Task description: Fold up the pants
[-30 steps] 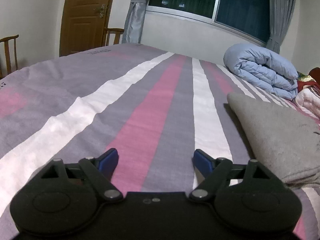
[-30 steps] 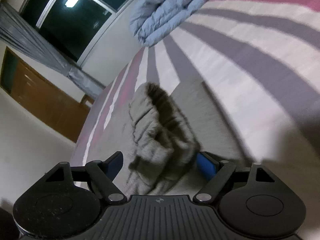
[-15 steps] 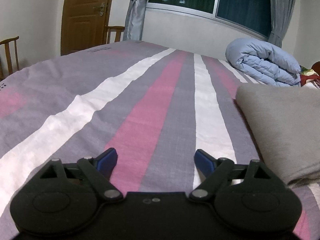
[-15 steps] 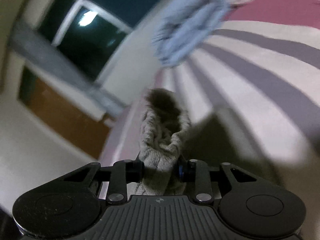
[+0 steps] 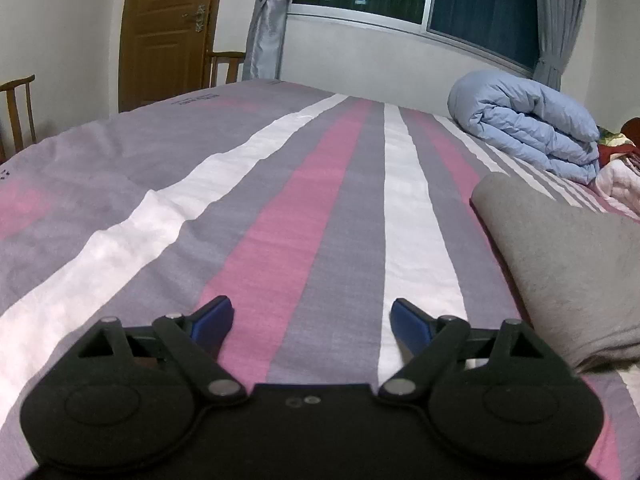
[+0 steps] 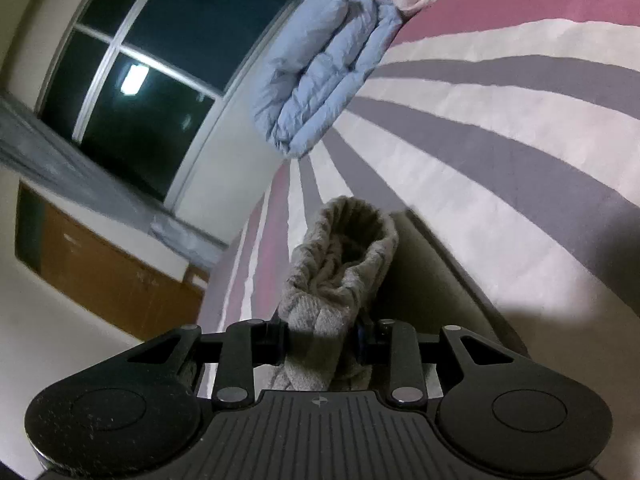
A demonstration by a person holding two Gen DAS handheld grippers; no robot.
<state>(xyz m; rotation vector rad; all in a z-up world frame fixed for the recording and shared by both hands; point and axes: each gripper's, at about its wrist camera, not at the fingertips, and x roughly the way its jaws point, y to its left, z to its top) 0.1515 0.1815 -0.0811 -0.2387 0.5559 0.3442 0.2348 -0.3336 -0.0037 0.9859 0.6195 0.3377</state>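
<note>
Grey pants lie on the striped bed at the right of the left wrist view, their near edge rolled over. My left gripper hovers open over the bare sheet, left of the pants, nothing between its blue pads. In the right wrist view my right gripper is shut on a bunched ribbed end of the pants, lifted off the bed. The remaining grey cloth trails down to the right behind it.
The bed sheet has purple, pink and white stripes. A folded light-blue duvet and other bedding sit at the far right. A wooden door, chairs and a curtained window stand beyond the bed.
My right gripper closed on the bunched end of the pants, then lifted and rolled with it. In the left view the pants' edge shifted. My left gripper stayed put.
</note>
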